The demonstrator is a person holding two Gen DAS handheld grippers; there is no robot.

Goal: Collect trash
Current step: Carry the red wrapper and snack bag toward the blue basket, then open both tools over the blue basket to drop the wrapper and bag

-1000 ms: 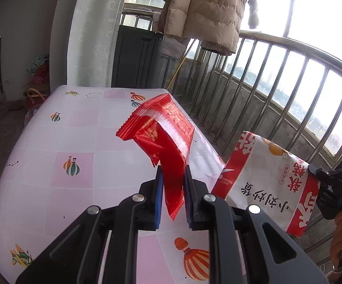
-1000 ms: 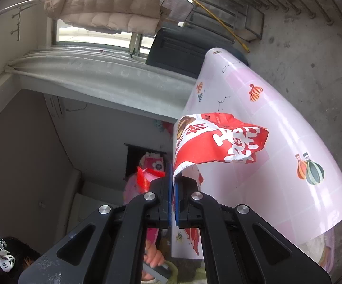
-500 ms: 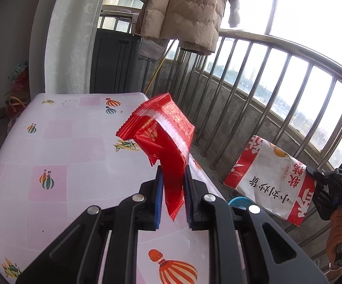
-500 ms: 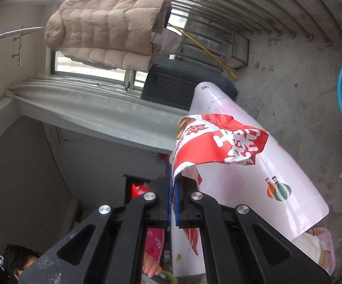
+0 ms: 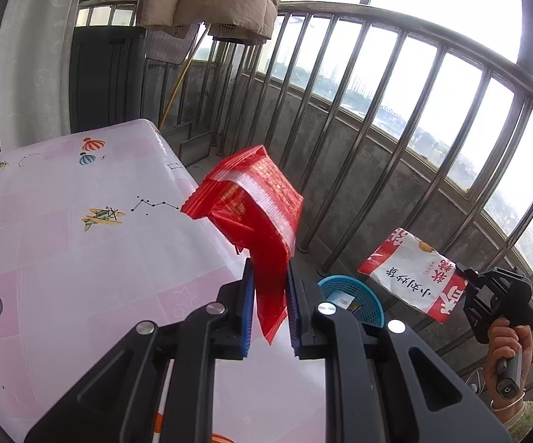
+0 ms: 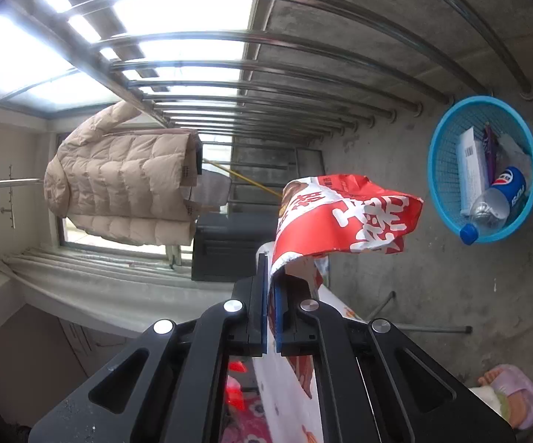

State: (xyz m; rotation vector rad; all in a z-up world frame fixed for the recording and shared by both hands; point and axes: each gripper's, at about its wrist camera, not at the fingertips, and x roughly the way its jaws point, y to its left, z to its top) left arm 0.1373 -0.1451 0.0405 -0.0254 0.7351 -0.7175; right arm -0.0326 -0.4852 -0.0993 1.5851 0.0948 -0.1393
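Round blue plastic mesh basket (image 6: 482,170) sits on the concrete balcony floor by the steel railing (image 5: 406,118), w/ a clear Pepsi bottle (image 6: 495,206) and a white box (image 6: 471,173) inside. Beige puffer coat (image 6: 122,184) hangs on the rail above a dark cabinet (image 5: 107,77). Pink balloon-print surface (image 5: 81,229) lies left of the basket.

Left claw (image 5: 270,313) pinches a crumpled red foil wrapper (image 5: 255,203), held up over the surface's edge. Right claw (image 6: 270,295), pads pressed together on a corner of a red-and-white snack bag (image 6: 344,217), holds it in air near the basket; nothing between bag and basket.

Vs 1 s ago: basket now in both views, both wrappers moved off the surface toward the railing.
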